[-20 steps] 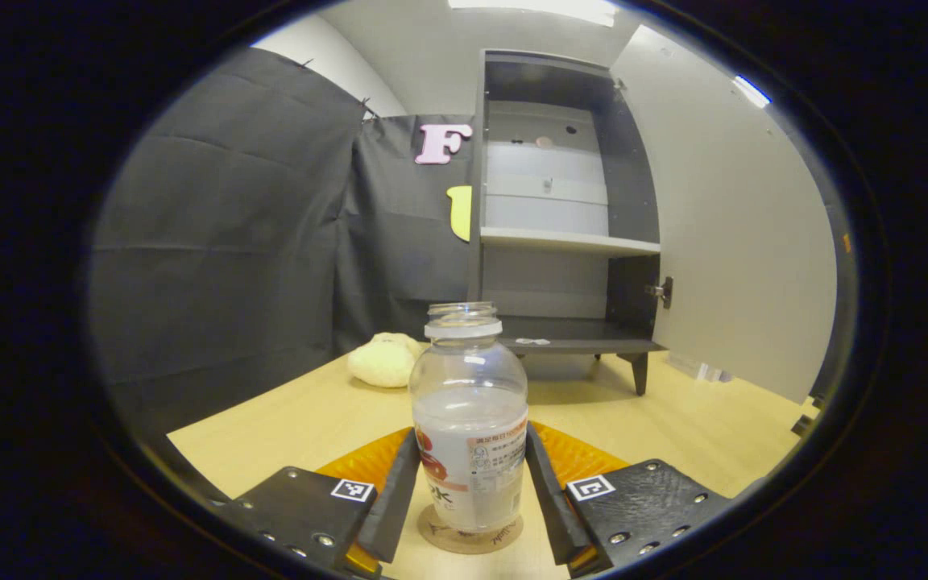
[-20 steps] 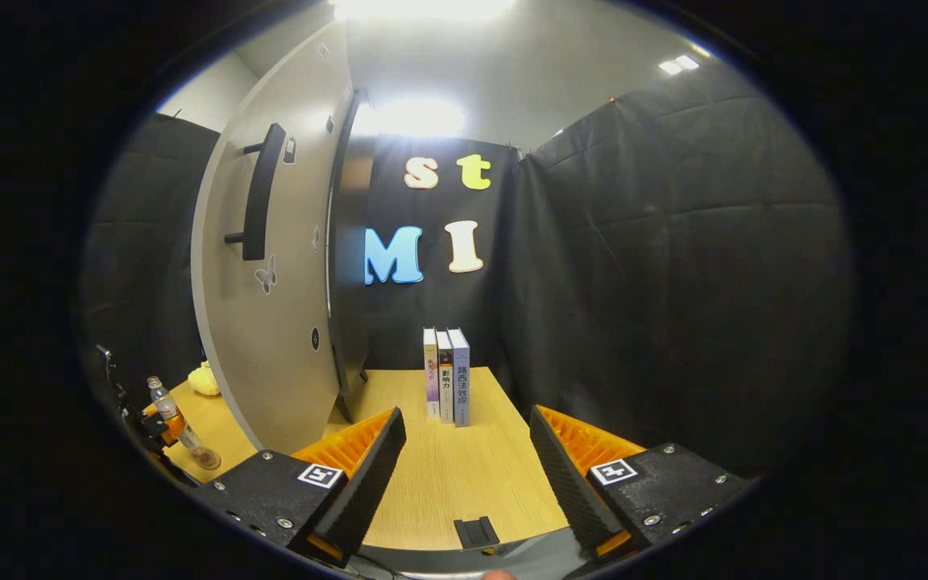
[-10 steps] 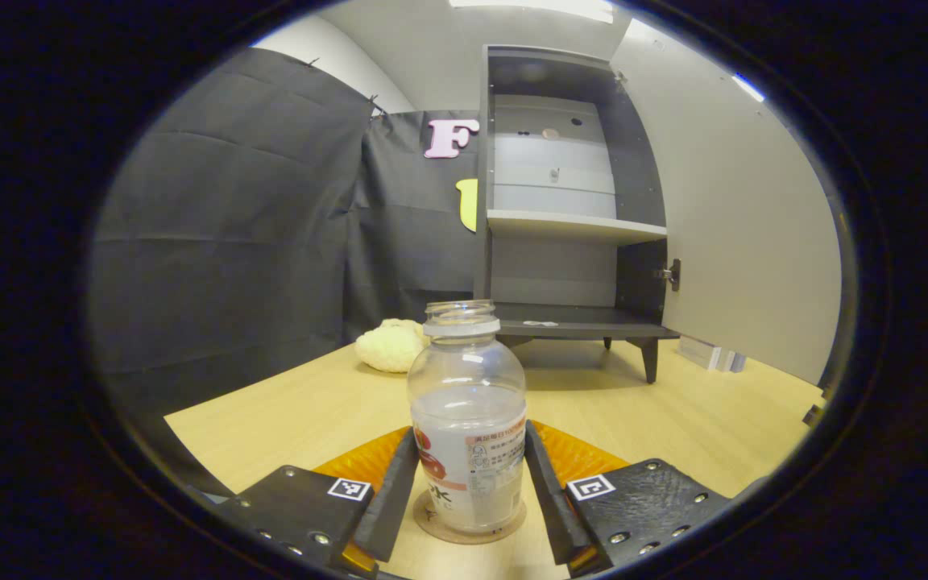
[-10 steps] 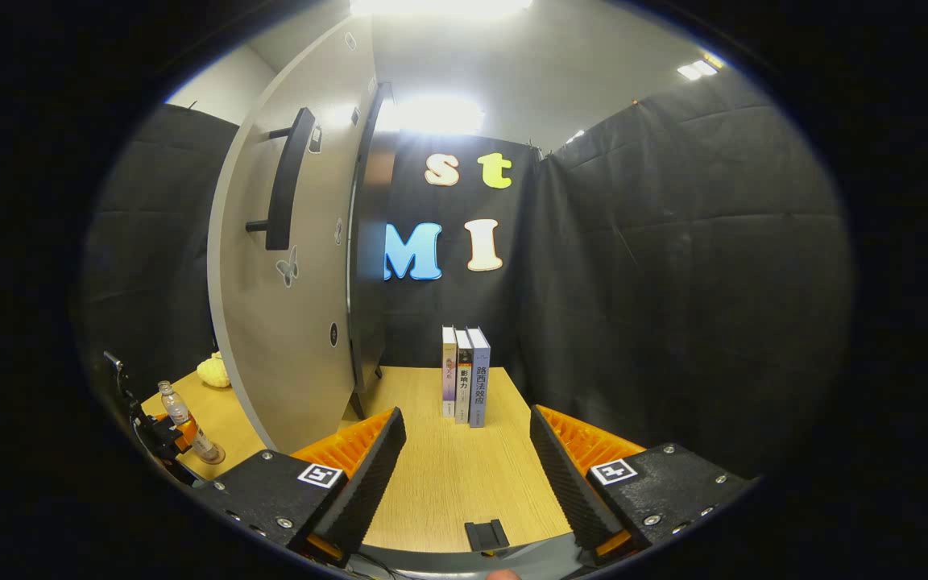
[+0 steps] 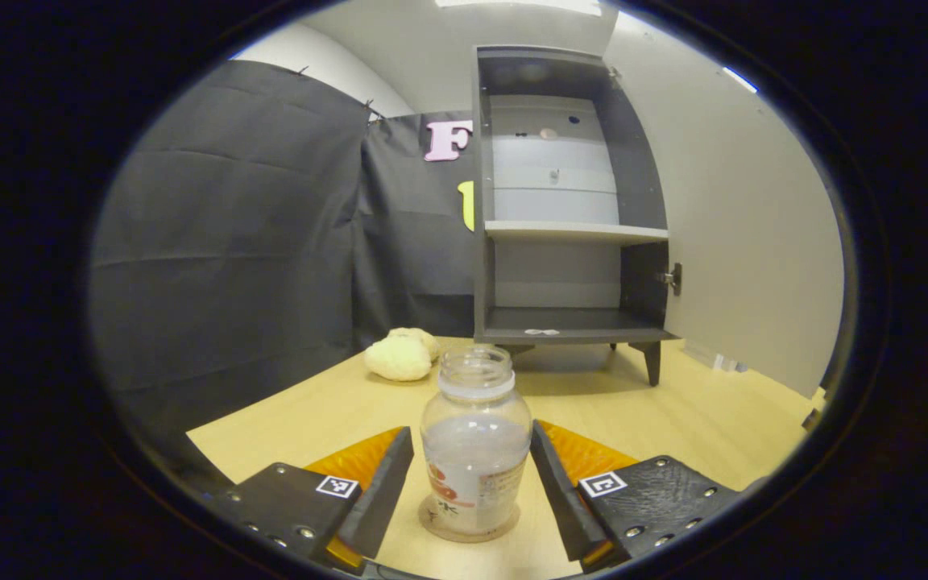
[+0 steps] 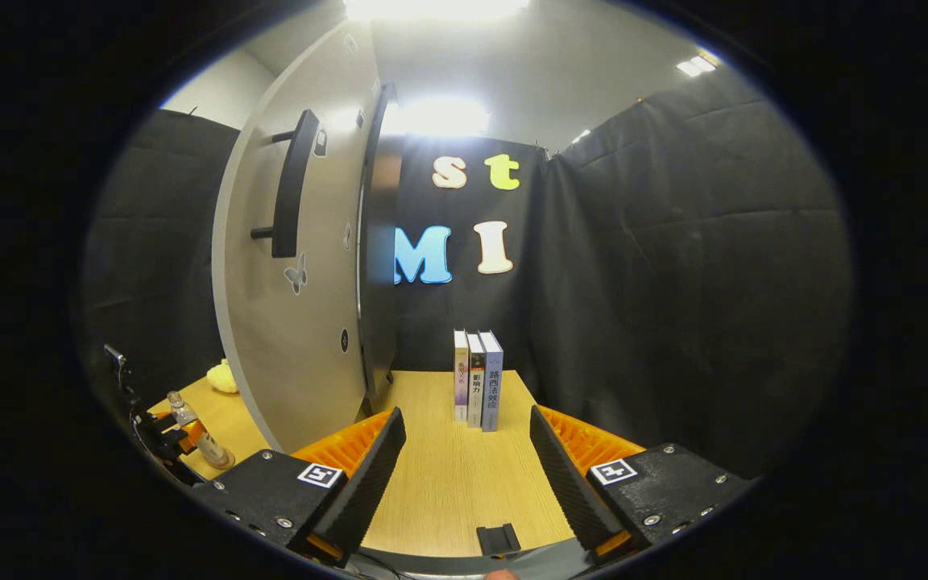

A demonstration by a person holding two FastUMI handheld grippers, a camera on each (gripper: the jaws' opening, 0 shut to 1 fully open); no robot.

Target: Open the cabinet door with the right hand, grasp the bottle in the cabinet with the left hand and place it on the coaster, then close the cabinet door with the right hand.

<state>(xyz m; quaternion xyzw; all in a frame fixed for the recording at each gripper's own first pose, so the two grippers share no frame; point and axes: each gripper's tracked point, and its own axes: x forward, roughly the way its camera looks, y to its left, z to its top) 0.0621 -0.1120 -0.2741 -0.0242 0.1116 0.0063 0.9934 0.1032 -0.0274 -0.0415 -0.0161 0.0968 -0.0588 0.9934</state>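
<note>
The table [image 5: 673,419] of pale wood spreads ahead of both pairs of jaws. On it, beyond the left gripper's jaws, stands the cabinet [image 5: 561,201] on short legs, dark inside, with one shelf across its middle and both compartments bare apart from a small pale scrap on the floor of the lower one. Its door [image 5: 746,225] is swung wide open, to the right of those jaws. In the right gripper view the same door [image 6: 303,266] rises ahead and to the left of the right gripper's jaws, showing its outer face with a long dark handle [image 6: 291,185] set upright on it.

Past the right gripper's jaws, three books [image 6: 478,391] stand upright side by side near the cloth wall. A pale, lumpy soft thing [image 5: 401,354] lies on the table ahead and left of the left gripper's jaws, well short of the cabinet.

The bottle [image 5: 474,447], clear, uncapped and partly filled, stands upright on the round coaster [image 5: 468,528] between the left gripper's jaws. The left gripper [image 5: 472,483] has its jaws apart, with a slim gap showing on each side of the bottle, so neither finger presses on it. The right gripper [image 6: 468,459] holds its jaws wide apart over bare table, nothing between them
</note>
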